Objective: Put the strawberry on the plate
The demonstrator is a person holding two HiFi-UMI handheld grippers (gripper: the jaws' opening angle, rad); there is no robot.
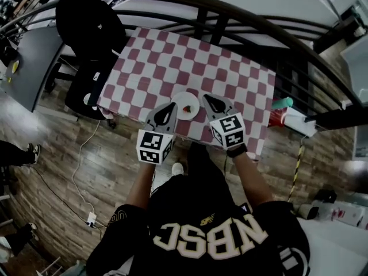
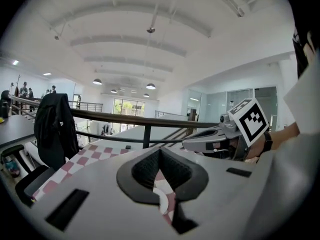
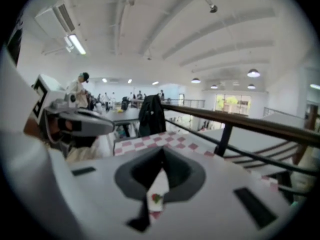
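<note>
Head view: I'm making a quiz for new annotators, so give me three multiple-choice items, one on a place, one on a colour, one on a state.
1. Where is the strawberry?
A. on the plate
B. on the floor
C. between a gripper's jaws

2. What colours are the checks of the tablecloth?
A. blue and white
B. red and white
C. green and yellow

3. How are the jaws of the right gripper?
A. wide apart
B. shut on the strawberry
C. shut, nothing held

Answers:
1 A: the berry lies on the white plate.
2 B: the squares are red and white.
3 C: its pads meet with nothing between them.
</note>
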